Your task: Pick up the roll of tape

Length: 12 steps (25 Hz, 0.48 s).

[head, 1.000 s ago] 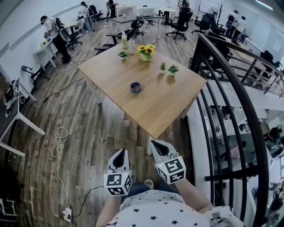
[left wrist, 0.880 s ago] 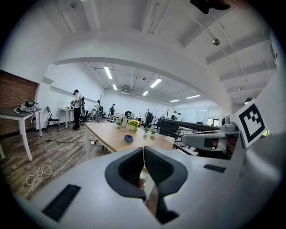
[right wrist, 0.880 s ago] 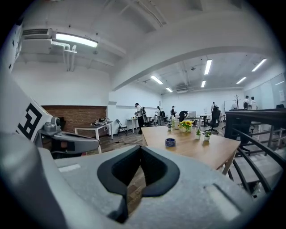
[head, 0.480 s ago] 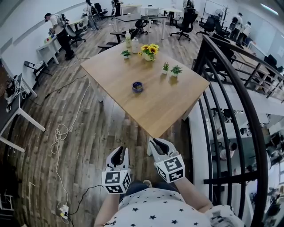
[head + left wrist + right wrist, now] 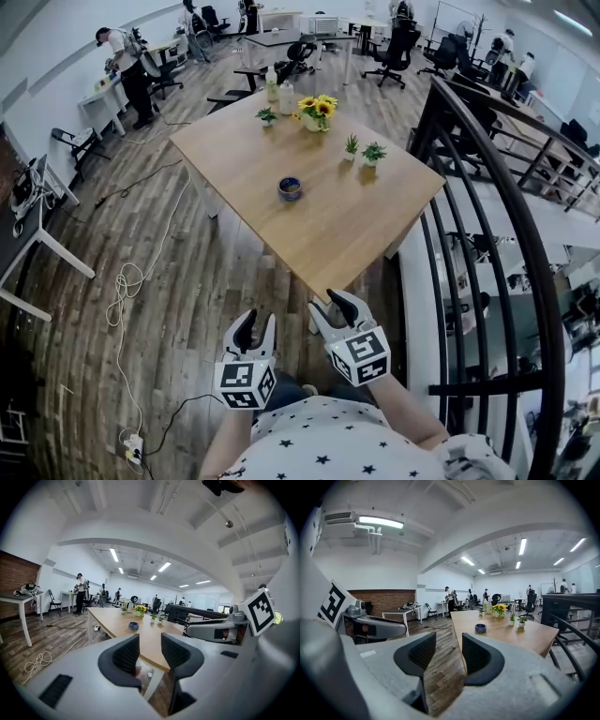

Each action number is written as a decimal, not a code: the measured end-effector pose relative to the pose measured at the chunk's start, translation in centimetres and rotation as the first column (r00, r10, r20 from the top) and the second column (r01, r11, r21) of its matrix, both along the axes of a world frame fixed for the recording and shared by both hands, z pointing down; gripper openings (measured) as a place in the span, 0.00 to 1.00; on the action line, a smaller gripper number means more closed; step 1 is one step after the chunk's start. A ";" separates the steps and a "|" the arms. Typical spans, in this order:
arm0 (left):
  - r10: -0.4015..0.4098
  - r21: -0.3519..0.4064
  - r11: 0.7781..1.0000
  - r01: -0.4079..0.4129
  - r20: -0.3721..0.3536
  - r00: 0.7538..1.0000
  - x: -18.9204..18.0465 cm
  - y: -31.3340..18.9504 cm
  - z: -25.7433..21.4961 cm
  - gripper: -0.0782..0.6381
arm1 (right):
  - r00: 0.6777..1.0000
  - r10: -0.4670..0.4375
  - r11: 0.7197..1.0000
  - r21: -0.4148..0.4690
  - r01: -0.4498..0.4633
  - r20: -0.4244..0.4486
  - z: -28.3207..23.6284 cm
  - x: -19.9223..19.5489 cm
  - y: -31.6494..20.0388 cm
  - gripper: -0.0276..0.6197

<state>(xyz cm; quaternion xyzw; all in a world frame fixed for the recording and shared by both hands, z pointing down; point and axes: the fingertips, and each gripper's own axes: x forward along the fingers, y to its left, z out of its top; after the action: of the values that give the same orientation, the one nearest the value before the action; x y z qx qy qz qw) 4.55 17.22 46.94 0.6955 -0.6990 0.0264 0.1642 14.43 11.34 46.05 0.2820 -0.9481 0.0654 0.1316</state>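
I've done nothing of the job so far. The tape lies near the middle of the desk, well apart from me. My left tool and right tool hang short of the desk's near corner. The jaws of both have just been opening and stand spread, with nothing between them. As I judge it, the reach, grasp and lift are all left.

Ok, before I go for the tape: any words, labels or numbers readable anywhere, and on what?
No readable text in any view.
Left cube, right cube: black-and-white square markers, patterns only, no letters or numbers.
Tape: no print can be made out.
Bottle: any label is too small to read.
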 end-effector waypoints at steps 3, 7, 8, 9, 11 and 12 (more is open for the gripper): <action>-0.004 0.003 1.000 0.004 -0.003 1.000 -0.2 -0.5 0.0 0.32 | 1.000 -0.005 1.000 0.001 0.005 0.001 0.0 -0.4 -0.6 0.31; -0.011 -0.001 1.000 0.011 -0.005 1.000 -0.7 -1.2 0.0 0.35 | 1.000 -0.011 1.000 -0.008 0.011 0.011 -0.1 -1.1 -1.6 0.33; -0.014 -0.003 1.000 0.014 -0.006 1.000 -0.9 -1.3 0.1 0.35 | 1.000 -0.013 1.000 -0.010 0.013 0.012 -0.1 -1.3 -1.8 0.34; -0.018 -0.005 1.000 0.018 -0.007 1.000 -1.1 -1.4 0.2 0.35 | 1.000 -0.015 1.000 -0.013 0.015 0.013 0.0 -1.6 -2.0 0.34; -0.025 -0.006 1.000 0.025 -0.011 1.000 -1.7 -1.8 0.4 0.35 | 1.000 -0.018 1.000 -0.017 0.018 0.016 0.1 -2.2 -2.5 0.34; -0.027 -0.007 1.000 0.027 -0.013 1.000 -2.0 -2.2 0.4 0.35 | 1.000 -0.018 1.000 -0.019 0.019 0.018 0.2 -2.5 -2.9 0.34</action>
<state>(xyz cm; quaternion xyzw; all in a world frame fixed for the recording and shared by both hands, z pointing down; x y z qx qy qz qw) 2.54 15.06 47.38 0.6856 -0.7072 0.0219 0.1713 11.91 8.41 46.21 0.2714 -0.9511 0.0758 0.1263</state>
